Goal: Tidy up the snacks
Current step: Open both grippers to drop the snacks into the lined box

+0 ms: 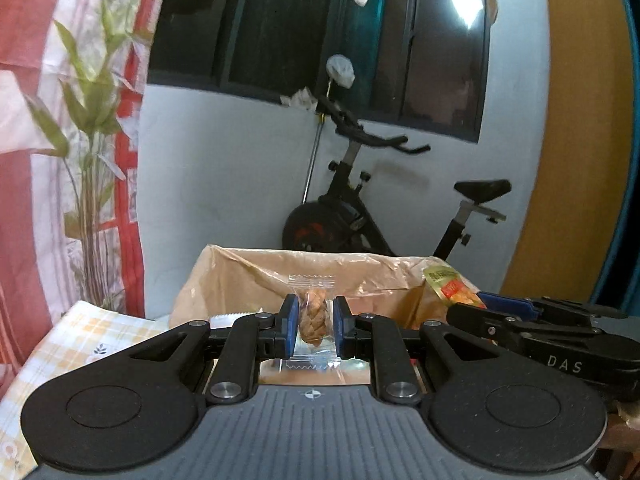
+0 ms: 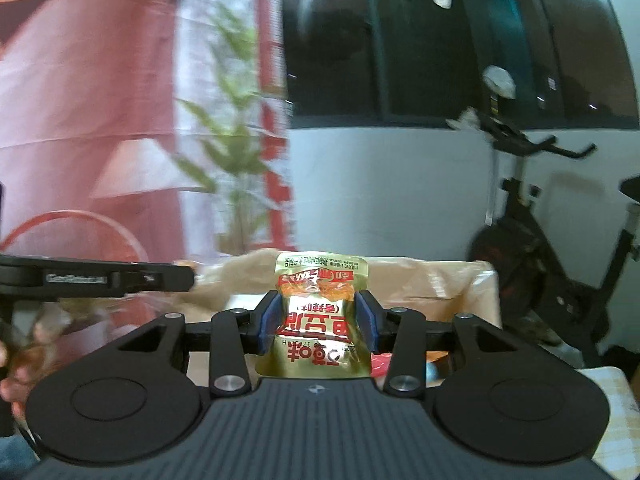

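My left gripper [image 1: 313, 330] is shut on a clear-wrapped brown twisted snack [image 1: 313, 322], its blue pads pressing both sides. It hangs in front of an open cardboard box [image 1: 224, 280] lined with brown plastic. My right gripper [image 2: 318, 322] is shut on a gold and red snack pouch [image 2: 320, 312], held upright above the same box [image 2: 440, 284]. In the left wrist view the right gripper [image 1: 520, 316] comes in from the right with the pouch [image 1: 450, 286] at its tip. In the right wrist view the left gripper [image 2: 160, 278] shows blurred at the left.
The box stands on a table with a checked cloth [image 1: 80, 344]. Behind it are a grey wall, an exercise bike [image 1: 360, 208], a dark window and a red and white curtain [image 1: 52, 120]. A red hoop-like handle [image 2: 80, 220] and a hand [image 2: 12, 384] show at left.
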`<state>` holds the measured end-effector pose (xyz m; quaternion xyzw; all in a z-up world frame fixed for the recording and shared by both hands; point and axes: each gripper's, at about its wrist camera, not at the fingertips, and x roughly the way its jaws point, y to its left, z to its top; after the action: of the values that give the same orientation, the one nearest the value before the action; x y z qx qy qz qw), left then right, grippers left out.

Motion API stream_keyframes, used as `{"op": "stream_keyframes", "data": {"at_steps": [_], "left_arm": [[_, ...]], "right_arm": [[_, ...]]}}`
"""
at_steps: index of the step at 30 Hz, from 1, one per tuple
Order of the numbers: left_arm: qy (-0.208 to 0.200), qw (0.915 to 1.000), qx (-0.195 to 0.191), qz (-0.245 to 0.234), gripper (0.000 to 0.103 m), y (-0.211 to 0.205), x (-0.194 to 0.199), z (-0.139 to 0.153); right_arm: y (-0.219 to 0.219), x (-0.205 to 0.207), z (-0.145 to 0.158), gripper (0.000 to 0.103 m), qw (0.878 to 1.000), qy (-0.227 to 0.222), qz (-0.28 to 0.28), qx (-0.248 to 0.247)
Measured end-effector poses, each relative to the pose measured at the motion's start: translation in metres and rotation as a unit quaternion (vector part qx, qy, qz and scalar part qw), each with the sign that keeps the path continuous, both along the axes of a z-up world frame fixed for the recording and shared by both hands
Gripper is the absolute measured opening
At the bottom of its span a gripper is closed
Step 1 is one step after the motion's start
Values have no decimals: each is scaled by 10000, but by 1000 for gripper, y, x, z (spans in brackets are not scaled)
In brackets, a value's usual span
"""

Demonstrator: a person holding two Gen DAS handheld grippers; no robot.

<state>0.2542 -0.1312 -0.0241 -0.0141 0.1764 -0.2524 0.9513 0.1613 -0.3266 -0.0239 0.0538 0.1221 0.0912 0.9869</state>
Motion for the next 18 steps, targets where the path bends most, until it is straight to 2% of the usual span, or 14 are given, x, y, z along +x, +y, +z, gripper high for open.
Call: {"op": "stream_keyframes", "data": {"at_steps": [7,9,10,11,15,17,18], "left_arm": [[206,9985,512,-46,23,-18,34,-6],[221,9978,624,-26,43,-19,36,-8],[188,9977,652,10,60,-17,35,-7],[126,9976,673,47,70,-15,32,-7],[-23,9967,796,121,81,-7,18,-1],[-109,9958,886,209,90,-3,8,5],[-171,9955,904,227,91,-1,4,8]], "right_arm": [[-18,44,-14,49,9978,550,-377,-60],[-21,46,-19,57,9969,649,-430,-77],[-23,46,-21,57,9967,679,-446,-64],[-23,46,-21,57,9965,693,-466,-50],[-22,40,-18,76,9962,698,-523,-61],[-21,33,-14,81,9964,653,-541,-43],[-19,29,-12,86,9963,651,-558,-34]]}}
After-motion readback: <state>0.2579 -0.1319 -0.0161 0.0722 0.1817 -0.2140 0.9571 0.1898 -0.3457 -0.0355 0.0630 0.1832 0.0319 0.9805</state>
